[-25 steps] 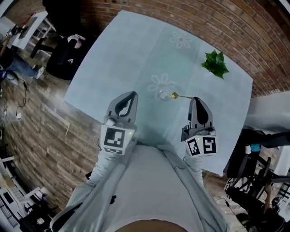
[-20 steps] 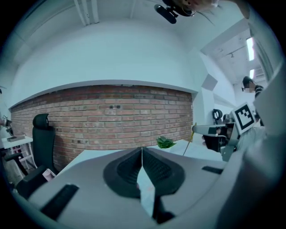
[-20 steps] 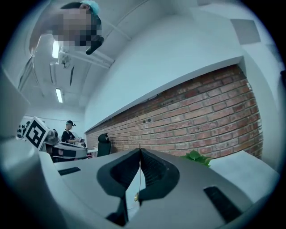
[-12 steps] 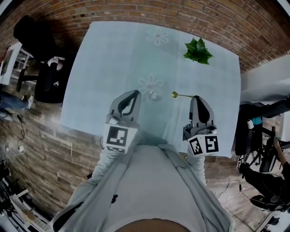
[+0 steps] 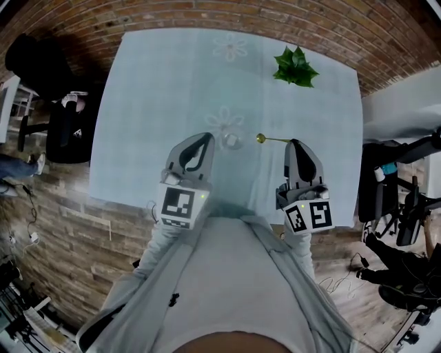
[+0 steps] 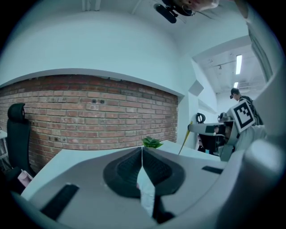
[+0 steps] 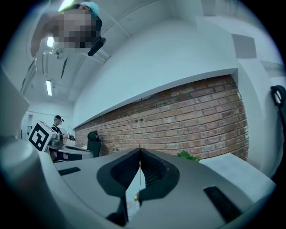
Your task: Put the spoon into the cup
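Observation:
A small clear cup (image 5: 232, 140) stands on the pale blue table (image 5: 158, 103), over a flower print. The gold spoon (image 5: 262, 138) hangs level just right of the cup, bowl toward it, with my right gripper (image 5: 296, 143) shut on its handle. In the right gripper view the thin gold handle (image 7: 140, 179) runs between the closed jaws of the right gripper (image 7: 140, 151). My left gripper (image 5: 202, 140) sits just left of the cup with its jaws together and nothing seen in them. The left gripper view shows the left gripper (image 6: 142, 150) and the spoon (image 6: 184, 139) off to the right.
A green leafy plant (image 5: 295, 67) sits at the table's far right corner. A brick wall (image 5: 207, 14) runs behind the table. A black chair (image 5: 41, 69) stands left of it, and dark equipment (image 5: 400, 207) stands to the right. A person stands in the background (image 6: 237, 96).
The head view has swung, so the table sits lower and more centred in the picture. Both grippers keep nearly the same places, the spoon bowl still just right of the cup.

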Demonstrator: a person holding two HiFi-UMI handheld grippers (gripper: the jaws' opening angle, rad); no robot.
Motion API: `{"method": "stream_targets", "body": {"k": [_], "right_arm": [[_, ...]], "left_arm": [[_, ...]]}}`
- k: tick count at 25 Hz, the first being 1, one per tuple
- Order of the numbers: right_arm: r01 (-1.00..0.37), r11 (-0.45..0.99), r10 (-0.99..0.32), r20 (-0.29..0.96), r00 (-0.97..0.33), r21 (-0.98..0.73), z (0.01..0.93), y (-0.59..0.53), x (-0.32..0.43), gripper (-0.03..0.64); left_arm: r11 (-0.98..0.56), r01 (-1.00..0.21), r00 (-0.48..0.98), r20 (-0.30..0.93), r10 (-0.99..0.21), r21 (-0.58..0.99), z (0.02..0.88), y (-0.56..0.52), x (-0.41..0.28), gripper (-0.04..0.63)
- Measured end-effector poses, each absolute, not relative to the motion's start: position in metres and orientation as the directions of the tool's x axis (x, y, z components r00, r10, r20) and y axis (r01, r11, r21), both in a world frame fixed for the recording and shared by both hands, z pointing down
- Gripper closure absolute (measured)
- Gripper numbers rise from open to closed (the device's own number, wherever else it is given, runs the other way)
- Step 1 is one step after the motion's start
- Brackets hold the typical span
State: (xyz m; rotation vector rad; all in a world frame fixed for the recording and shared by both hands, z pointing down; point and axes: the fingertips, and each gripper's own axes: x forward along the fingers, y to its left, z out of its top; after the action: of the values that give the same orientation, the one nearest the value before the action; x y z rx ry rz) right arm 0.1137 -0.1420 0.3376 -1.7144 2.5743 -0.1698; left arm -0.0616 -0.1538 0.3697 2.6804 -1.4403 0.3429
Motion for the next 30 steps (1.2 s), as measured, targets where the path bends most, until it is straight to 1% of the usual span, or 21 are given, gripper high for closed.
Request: {"method": "stream_targets", "body": {"k": [11, 16, 25, 30], "right_arm": [[-0.892, 0.43, -0.894, 0.068, -0.442, -0.141, 0.362, -0.159, 0.08, 0.597], [-0.873, 0.442, -0.878, 0.102, -0.469, -0.207, 0.387, -0.169, 0.067, 0.597], [-0.866, 0.414, -0.863, 0.181, -0.471, -0.282, 0.443, -0.186, 0.057, 0.597], [-0.865, 0.382, -0.866, 0.201, -0.458, -0.325, 0.463, -0.193, 0.059, 0.597]], "left_arm": [[-0.556, -0.831, 0.533, 0.275, -0.8, -0.009, 0.39, -0.159, -0.07, 0.575], [-0.544, -0.839, 0.522, 0.3, -0.798, 0.01, 0.405, -0.161, -0.076, 0.575], [-0.524, -0.851, 0.503, 0.33, -0.799, 0.027, 0.421, -0.162, -0.085, 0.575], [-0.518, -0.854, 0.501, 0.338, -0.796, 0.046, 0.424, -0.164, -0.084, 0.575]]}}
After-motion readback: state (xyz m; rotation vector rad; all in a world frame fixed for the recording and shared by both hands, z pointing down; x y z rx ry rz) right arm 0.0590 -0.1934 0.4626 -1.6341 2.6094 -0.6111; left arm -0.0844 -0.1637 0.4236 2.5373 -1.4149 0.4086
